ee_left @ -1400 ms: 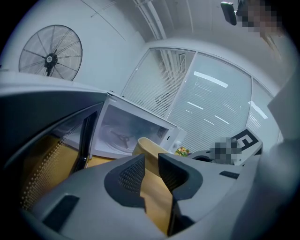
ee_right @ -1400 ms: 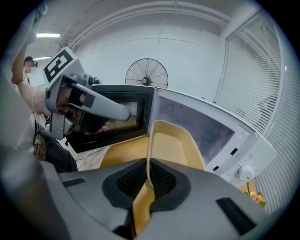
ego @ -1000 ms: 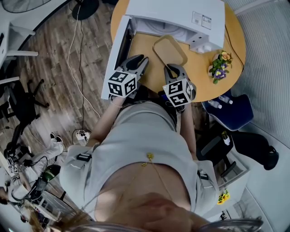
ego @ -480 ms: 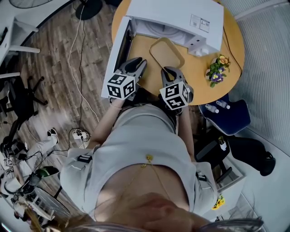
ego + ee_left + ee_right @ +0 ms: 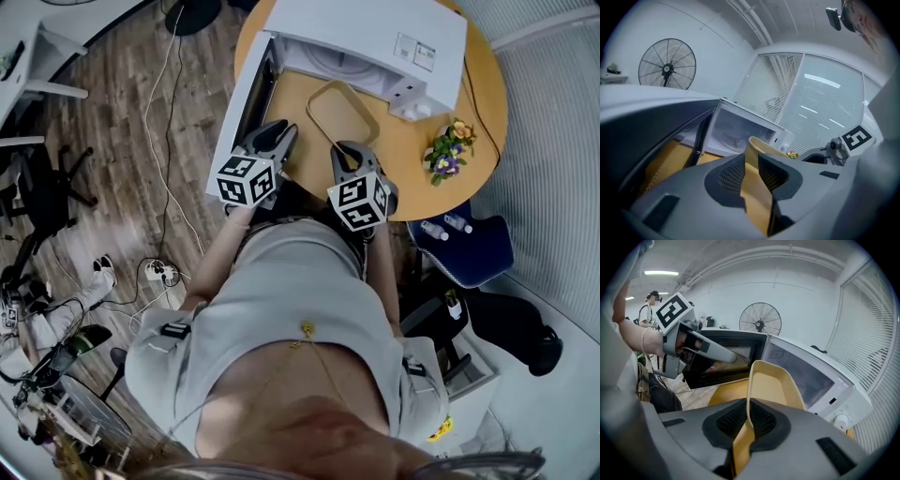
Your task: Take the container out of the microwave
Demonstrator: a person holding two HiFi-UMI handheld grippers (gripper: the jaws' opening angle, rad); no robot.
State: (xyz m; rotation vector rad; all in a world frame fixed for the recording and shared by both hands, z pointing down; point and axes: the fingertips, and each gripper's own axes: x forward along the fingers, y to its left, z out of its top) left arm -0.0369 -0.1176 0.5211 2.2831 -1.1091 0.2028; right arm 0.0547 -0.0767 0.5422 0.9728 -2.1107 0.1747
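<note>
A pale yellow, empty container (image 5: 344, 112) sits outside the white microwave (image 5: 367, 34), over the round wooden table (image 5: 417, 141), tilted up at its far end. My right gripper (image 5: 346, 151) is shut on its near rim. In the right gripper view the rim (image 5: 749, 394) runs between the pads of the right gripper (image 5: 747, 417). My left gripper (image 5: 275, 134) hovers to the left beside the open microwave door (image 5: 246, 105). In the left gripper view the left gripper (image 5: 751, 171) is open with nothing between its pads, and the container (image 5: 761, 146) lies beyond it.
A small pot of flowers (image 5: 448, 148) stands on the table's right side. A blue chair (image 5: 473, 246) with bottles on it is below the table edge. Cables and a power strip (image 5: 157, 274) lie on the wooden floor at left. A standing fan (image 5: 760, 318) is behind the microwave.
Both grippers and the container stay almost where they were. Only the head view has shifted slightly.
</note>
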